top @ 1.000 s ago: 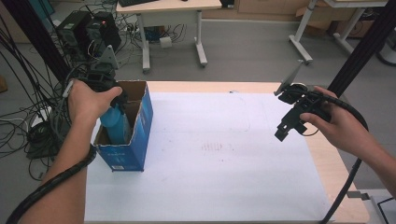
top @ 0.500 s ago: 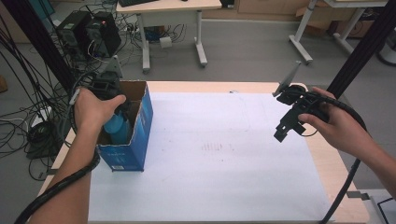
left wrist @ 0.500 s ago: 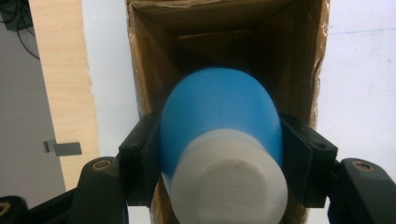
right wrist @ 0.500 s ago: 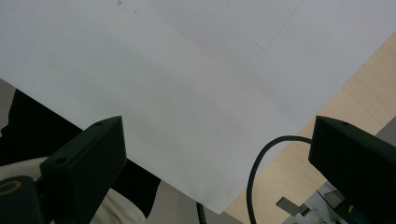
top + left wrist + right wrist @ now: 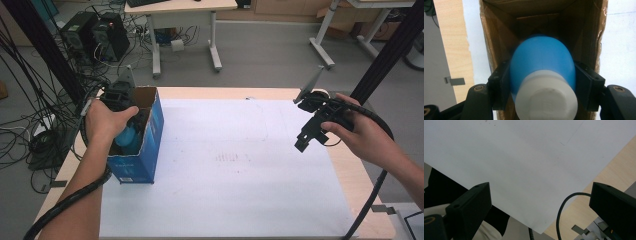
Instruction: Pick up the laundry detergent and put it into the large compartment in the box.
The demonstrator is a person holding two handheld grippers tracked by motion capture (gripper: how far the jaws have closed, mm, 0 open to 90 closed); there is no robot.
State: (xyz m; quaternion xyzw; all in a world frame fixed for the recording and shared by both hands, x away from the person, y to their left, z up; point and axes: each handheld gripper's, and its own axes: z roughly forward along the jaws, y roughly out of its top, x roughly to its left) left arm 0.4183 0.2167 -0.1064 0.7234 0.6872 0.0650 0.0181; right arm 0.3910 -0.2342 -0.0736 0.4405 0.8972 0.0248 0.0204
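Up top, I see left gripper (image 5: pixel 121 97) lowering blue bottle (image 5: pixel 128 136) into cardboard box (image 5: pixel 152 131). Left gripper view: jaws clamped on its smooth, slippery shoulder above white cap (image 5: pixel 546 99); looks light. Right gripper (image 5: pixel 541 212) gapes, empty.

Left gripper (image 5: pixel 543 90) clamps blue bottle (image 5: pixel 542 62) inside cardboard box (image 5: pixel 496 35)

Smooth blue plastic bottle (image 5: pixel 541 60), rough cardboard box (image 5: pixel 499 37), matt tabletop paper (image 5: pixel 240 165)
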